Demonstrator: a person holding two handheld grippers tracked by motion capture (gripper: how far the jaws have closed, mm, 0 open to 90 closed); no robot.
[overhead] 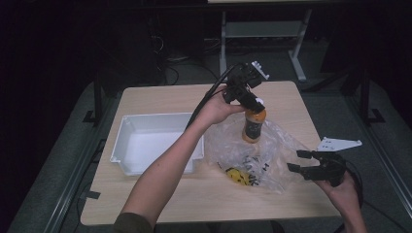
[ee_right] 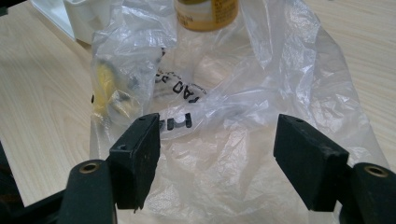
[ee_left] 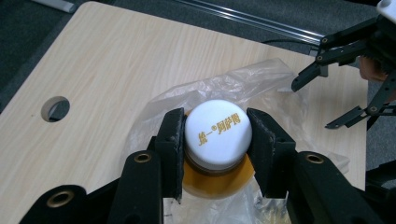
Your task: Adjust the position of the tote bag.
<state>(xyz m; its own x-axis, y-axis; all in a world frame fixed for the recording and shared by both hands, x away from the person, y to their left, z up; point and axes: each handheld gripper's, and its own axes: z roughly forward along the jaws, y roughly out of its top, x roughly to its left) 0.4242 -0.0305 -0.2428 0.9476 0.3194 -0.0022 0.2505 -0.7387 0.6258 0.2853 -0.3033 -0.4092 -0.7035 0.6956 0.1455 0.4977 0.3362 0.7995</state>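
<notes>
The person's left forearm (overhead: 160, 170) lies nearest the camera, reaching across the counter (overhead: 160, 99) to the left tool (overhead: 252, 103), whose black pads are clamped on the white cap (ee_left: 218, 133) of an orange bottle (overhead: 254, 124). The bottle hangs upright just above the mouth of a clear plastic bag (overhead: 272, 155), clear of the counter. The right tool (overhead: 297, 161) rests low beside the bag's right edge, jaws spread and gripping nothing, with crumpled film just ahead of them. A white tray (overhead: 128, 127) sits to the left, and something yellow (overhead: 238, 175) lies inside the bag. The bottle looks rigid and fairly heavy if full; its ribbed cap gives a firm hold, though the smooth body could swing. The bag is thin, limp and slippery, best pinched at a gathered edge.
</notes>
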